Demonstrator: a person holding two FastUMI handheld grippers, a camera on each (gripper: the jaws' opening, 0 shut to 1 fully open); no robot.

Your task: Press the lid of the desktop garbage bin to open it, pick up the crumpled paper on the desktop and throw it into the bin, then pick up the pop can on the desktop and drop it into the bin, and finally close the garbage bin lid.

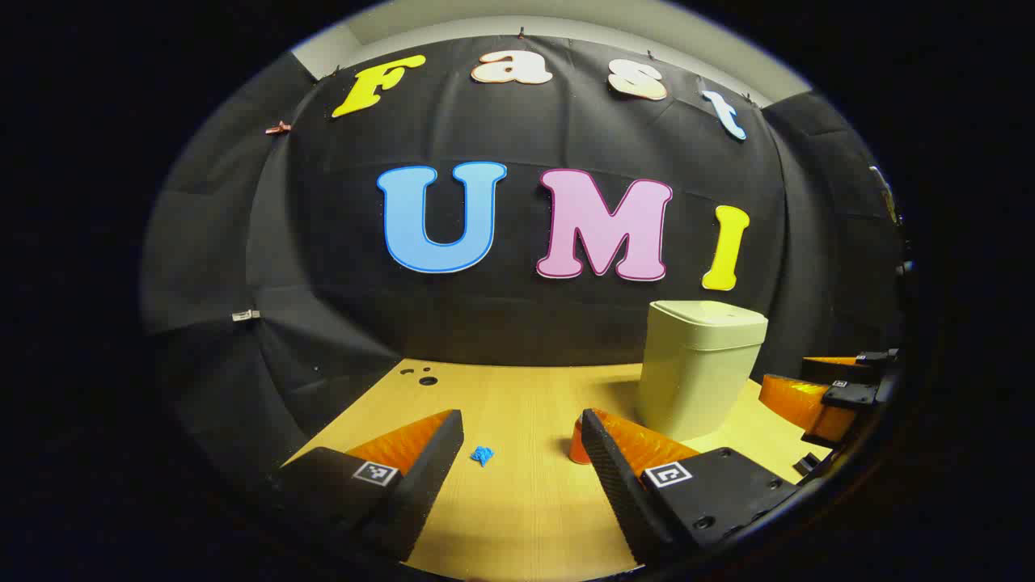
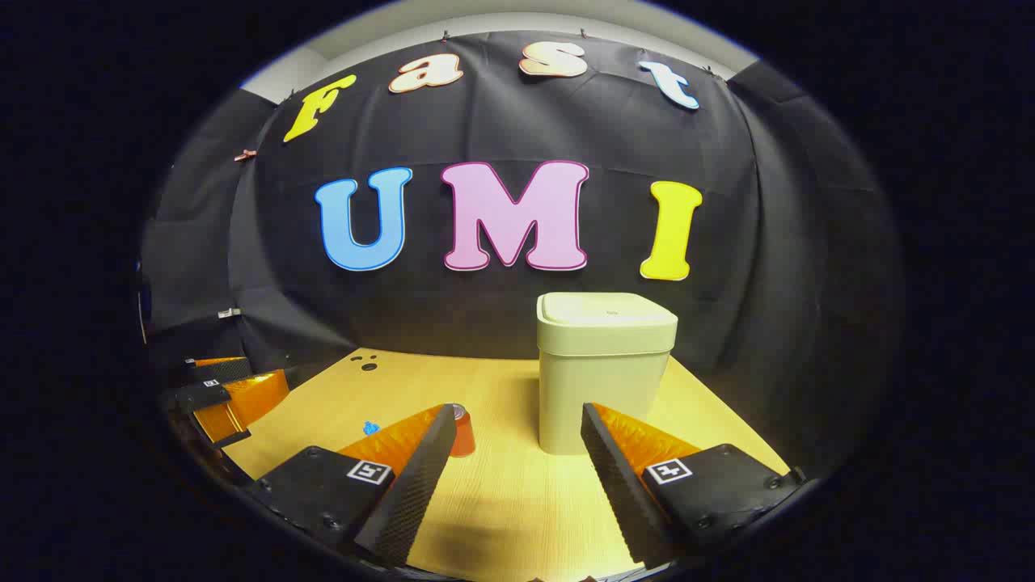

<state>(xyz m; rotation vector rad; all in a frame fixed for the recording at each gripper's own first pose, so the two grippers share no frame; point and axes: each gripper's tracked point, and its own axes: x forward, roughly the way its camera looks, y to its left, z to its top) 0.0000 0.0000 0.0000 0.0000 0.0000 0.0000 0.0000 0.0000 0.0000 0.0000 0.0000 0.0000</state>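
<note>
the wooden counter [image 2: 517, 493] carries a pale garbage bin [image 2: 602, 372] standing upright toward the back, lid down. in the left gripper view the left hand-held gripper [image 1: 521, 436] hangs above the counter with its jaws spread wide, holding nothing; the right hand-held gripper [image 2: 517, 432], jaws likewise apart and empty, faces the bin. an orange pop can [image 2: 461, 431] stands left of the bin, near it. the small blue crumpled paper [image 1: 482, 456] lies further left, apart from the can.
</note>
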